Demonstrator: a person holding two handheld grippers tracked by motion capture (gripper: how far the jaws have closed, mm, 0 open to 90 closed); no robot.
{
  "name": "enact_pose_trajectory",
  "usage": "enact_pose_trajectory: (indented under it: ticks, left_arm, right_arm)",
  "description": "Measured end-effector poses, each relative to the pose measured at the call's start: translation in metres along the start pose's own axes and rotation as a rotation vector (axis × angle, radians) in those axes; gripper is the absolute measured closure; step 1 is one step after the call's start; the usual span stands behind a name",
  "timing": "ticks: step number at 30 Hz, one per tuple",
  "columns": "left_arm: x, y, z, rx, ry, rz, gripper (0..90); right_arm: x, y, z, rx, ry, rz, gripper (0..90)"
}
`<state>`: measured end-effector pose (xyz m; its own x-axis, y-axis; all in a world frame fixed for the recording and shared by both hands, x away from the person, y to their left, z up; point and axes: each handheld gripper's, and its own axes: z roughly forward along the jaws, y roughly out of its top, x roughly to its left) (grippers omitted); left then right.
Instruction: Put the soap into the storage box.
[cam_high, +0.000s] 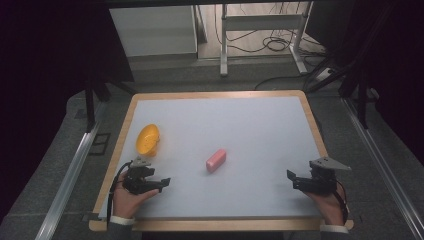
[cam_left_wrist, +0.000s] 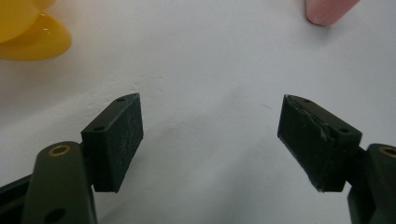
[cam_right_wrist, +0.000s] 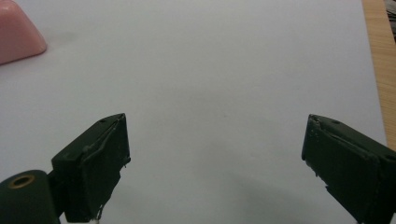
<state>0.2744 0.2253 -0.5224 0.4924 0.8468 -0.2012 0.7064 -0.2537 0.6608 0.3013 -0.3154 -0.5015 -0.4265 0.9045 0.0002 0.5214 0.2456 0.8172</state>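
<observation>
A small pink rounded block (cam_high: 216, 160) lies flat near the middle of the pale grey counter with a wooden rim (cam_high: 260, 125), nothing on or against it. A glossy yellow plastic bowl (cam_high: 148, 139) sits well to its left, close to the counter's left edge, tipped on its side. The left gripper (cam_high: 165, 183) rests at the near left, just below the bowl, its jaws spread wide with bare counter between them. The right gripper (cam_high: 291, 179) sits at the near right, well apart from the block, jaws also wide and empty. The left gripper view catches the bowl's yellow edge (cam_left_wrist: 32, 35) at upper left and the block's end (cam_left_wrist: 327, 11) at upper right; the right gripper view shows the block's corner (cam_right_wrist: 18, 35) and the wooden rim (cam_right_wrist: 380, 70). Beyond the counter, the high view has a white frame's legs (cam_high: 260, 30) and loose cables (cam_high: 277, 42) on the floor
</observation>
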Motion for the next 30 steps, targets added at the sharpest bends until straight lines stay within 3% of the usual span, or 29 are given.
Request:
enact_pose_trajectory:
  ticks: [4, 7, 18, 21, 30]
  left_arm:
    - [0.001, 0.001, -0.004, -0.001, -0.006, 0.011, 23.0]
    - [-0.001, 0.005, -0.009, 0.014, 0.005, 0.025, 23.8]
    - [-0.008, 0.023, -0.024, -0.009, -0.019, 0.053, 24.6]
    - [-0.009, 0.027, -0.028, -0.026, -0.045, 0.050, 25.2]
    - [-0.013, 0.035, -0.029, -0.027, -0.041, 0.067, 25.2]
  right_arm:
    - [-0.001, 0.001, -0.002, -0.013, 0.026, 0.040, 7.9]
    - [0.000, 0.000, -0.002, -0.003, 0.000, 0.025, 8.0]
    - [0.003, -0.001, -0.002, -0.017, 0.026, 0.015, 8.4]
    - [0.005, 0.000, -0.001, -0.016, 0.027, 0.007, 8.4]
    - [0.006, 0.000, 0.000, -0.013, 0.021, -0.002, 8.4]
